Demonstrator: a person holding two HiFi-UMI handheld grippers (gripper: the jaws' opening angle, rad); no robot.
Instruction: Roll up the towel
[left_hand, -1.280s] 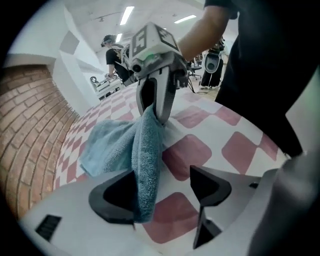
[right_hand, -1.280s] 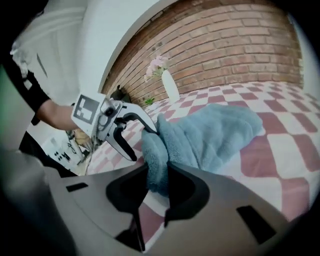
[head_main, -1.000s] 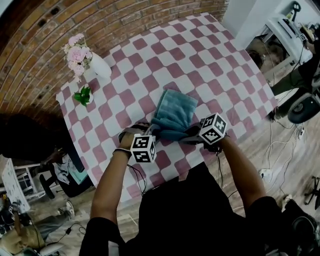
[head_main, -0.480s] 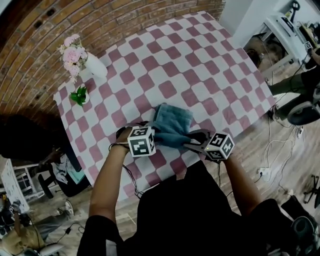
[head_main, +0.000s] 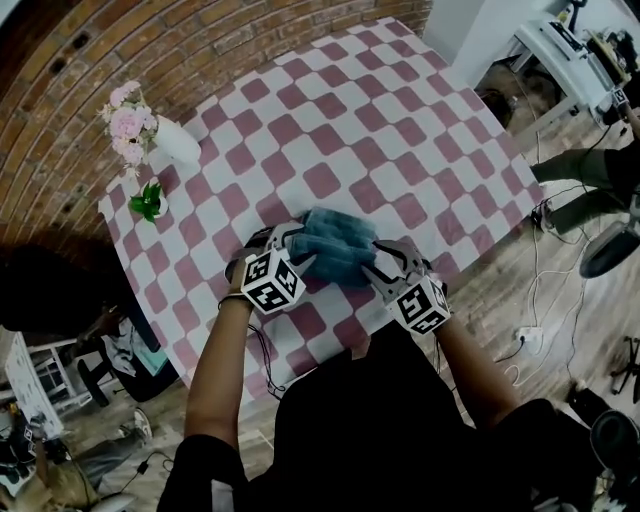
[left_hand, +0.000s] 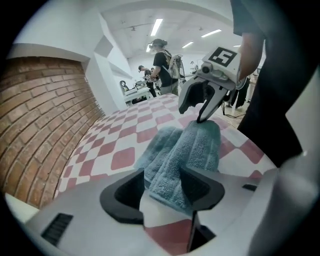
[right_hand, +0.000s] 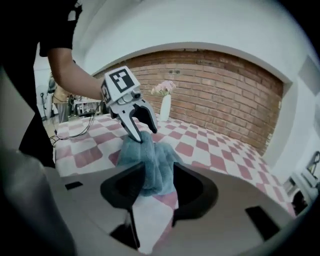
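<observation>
Left claw (left_hand: 165, 180) and right claw (right_hand: 157, 177) have just been opening, jaws slack, each around one end of the blue towel (head_main: 335, 245), which lies loosely rolled near the checked worktop's (head_main: 350, 120) near edge; rolling looks mostly done, with only tightening left

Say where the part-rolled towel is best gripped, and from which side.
Take the blue towel by the two ends of its roll, one hand-held gripper from each side along the roll's length. It lies bunched crosswise at the edge of the table, so end grips probably keep the layers together. The left hand-held gripper and right hand-held gripper sit there, jaws just opened further, towel between them.
</observation>
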